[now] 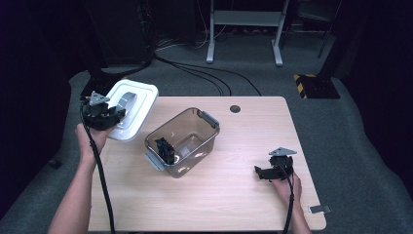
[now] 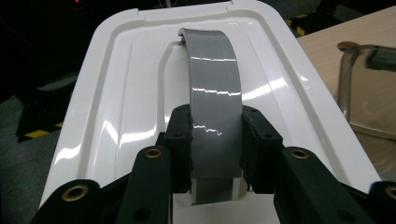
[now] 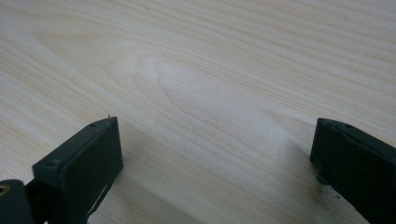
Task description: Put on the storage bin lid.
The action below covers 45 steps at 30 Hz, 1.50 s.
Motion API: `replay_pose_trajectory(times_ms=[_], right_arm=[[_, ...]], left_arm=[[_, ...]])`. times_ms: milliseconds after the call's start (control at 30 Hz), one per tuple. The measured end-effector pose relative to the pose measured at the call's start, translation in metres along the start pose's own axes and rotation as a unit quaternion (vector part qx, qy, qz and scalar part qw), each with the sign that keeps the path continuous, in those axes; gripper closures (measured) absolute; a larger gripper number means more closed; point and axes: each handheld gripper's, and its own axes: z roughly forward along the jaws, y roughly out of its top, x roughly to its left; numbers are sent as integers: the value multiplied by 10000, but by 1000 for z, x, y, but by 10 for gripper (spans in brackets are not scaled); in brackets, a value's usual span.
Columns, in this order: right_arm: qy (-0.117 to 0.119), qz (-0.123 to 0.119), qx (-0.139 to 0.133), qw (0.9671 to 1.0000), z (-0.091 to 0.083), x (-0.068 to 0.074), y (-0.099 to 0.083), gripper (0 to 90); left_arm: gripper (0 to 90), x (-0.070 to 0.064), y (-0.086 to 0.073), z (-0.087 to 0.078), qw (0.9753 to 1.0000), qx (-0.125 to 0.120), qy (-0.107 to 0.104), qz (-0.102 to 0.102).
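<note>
We find the white lid (image 1: 130, 108) off, clamped by its grey handle (image 2: 215, 98) in the left gripper (image 1: 100, 113) over the table's (image 1: 253, 146) far-left corner, the clear box (image 1: 184, 141) open mid-table, and the right gripper (image 1: 273, 169) idle with jaws spread near the right edge; setting the lid down remains.

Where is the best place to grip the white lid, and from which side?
Grip the lid by its grey handle, as the left gripper does: the arched strap stands clear of the flat top, so jaws coming from above at one end can close across its width.

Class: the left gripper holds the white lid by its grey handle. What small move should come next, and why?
Probably carry the lid right, over the open box. The left gripper clamps its grey handle at the table's left edge; the right gripper rests open.
</note>
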Motion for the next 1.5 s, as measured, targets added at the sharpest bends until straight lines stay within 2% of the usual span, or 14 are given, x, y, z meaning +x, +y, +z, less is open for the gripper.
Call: replay_pose_trajectory(times_ms=[233, 500, 667, 900, 1033, 1167, 1200, 1233, 1300, 1500], right_arm=[[-2, 0, 0, 10000, 0, 0, 0, 15], [-3, 3, -1, 10000, 0, 0, 0, 15], [-4, 3, -4, 10000, 0, 0, 0, 15], [-6, 5, -3, 10000, 0, 0, 0, 15], [-6, 4, -4, 10000, 0, 0, 0, 16], [-6, 2, -5, 10000, 0, 0, 0, 16], [-6, 5, -3, 10000, 0, 0, 0, 16], [-6, 4, -4, 10000, 0, 0, 0, 16], [-6, 1, -4, 10000, 0, 0, 0, 16], [-6, 3, -4, 10000, 0, 0, 0, 16]], left_arm=[[674, -15, 21, -15, 9992, -179, -331, 160], [674, -40, 41, -25, 9964, -205, -757, 328], [674, -56, 52, -26, 9940, -98, -976, 482], [674, -83, 58, -16, 9894, 135, -1277, 676], [673, -99, 60, -4, 9846, 380, -1454, 895], [673, -114, 59, 8, 9810, 562, -1573, 986], [673, -118, 58, 11, 9809, 579, -1603, 941], [673, -122, 57, 14, 9797, 639, -1637, 964], [674, -128, 56, 19, 9787, 698, -1668, 976], [673, -142, 50, 34, 9730, 1002, -1781, 1072]])
